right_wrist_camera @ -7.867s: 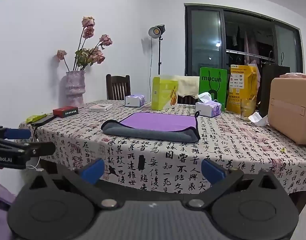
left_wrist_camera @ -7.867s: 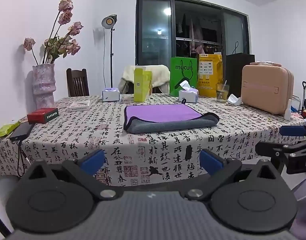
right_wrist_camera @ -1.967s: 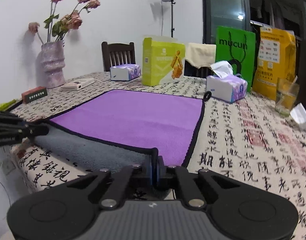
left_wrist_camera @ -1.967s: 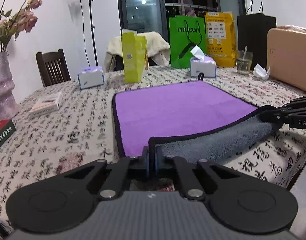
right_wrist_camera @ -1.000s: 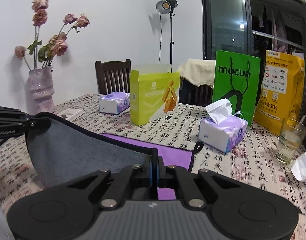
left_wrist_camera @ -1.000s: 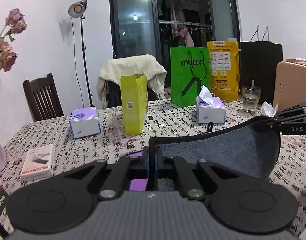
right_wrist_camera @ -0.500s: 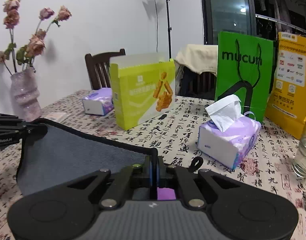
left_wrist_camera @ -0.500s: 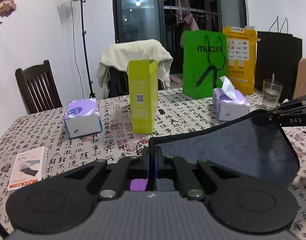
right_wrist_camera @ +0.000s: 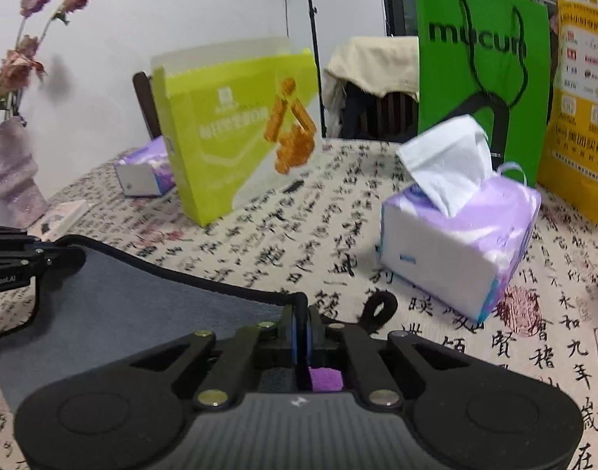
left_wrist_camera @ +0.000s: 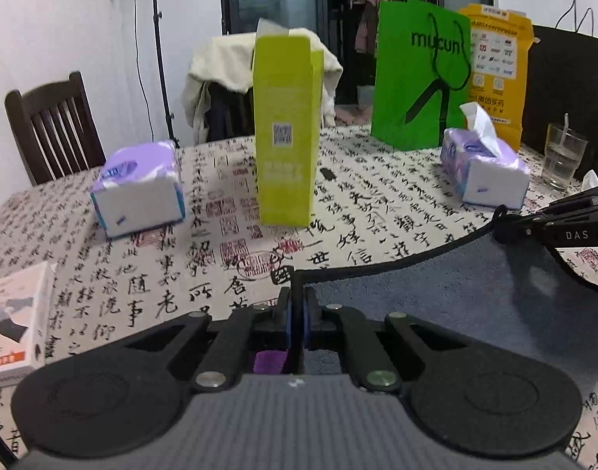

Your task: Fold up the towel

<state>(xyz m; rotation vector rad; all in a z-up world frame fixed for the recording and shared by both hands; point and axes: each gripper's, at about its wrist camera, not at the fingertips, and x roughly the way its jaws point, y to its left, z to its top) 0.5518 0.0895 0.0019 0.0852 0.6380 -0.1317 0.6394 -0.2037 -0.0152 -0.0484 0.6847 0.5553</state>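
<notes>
The towel (left_wrist_camera: 447, 305) is grey on one side and purple on the other, with a black hem. Its grey side faces up, stretched between my two grippers low over the table. My left gripper (left_wrist_camera: 297, 305) is shut on one towel corner. My right gripper (right_wrist_camera: 302, 317) is shut on the other corner; it also shows at the right of the left wrist view (left_wrist_camera: 506, 227). The towel (right_wrist_camera: 134, 305) fills the lower left of the right wrist view, with its hanging loop (right_wrist_camera: 379, 307) lying on the cloth. A bit of purple shows beneath each gripper.
On the calligraphy-print tablecloth (left_wrist_camera: 205, 266) stand a yellow-green box (left_wrist_camera: 287, 129), a closed tissue pack (left_wrist_camera: 138, 188), an open tissue box (right_wrist_camera: 459, 227), a green bag (left_wrist_camera: 420, 78), a yellow bag (left_wrist_camera: 494, 66), a glass (left_wrist_camera: 563, 160) and a small white box (left_wrist_camera: 13, 317). A vase (right_wrist_camera: 9, 172) stands left.
Both grippers have carried the towel's near edge up and forward over the purple side toward the far edge, then lowered it. The grey side now covers most of the purple.
</notes>
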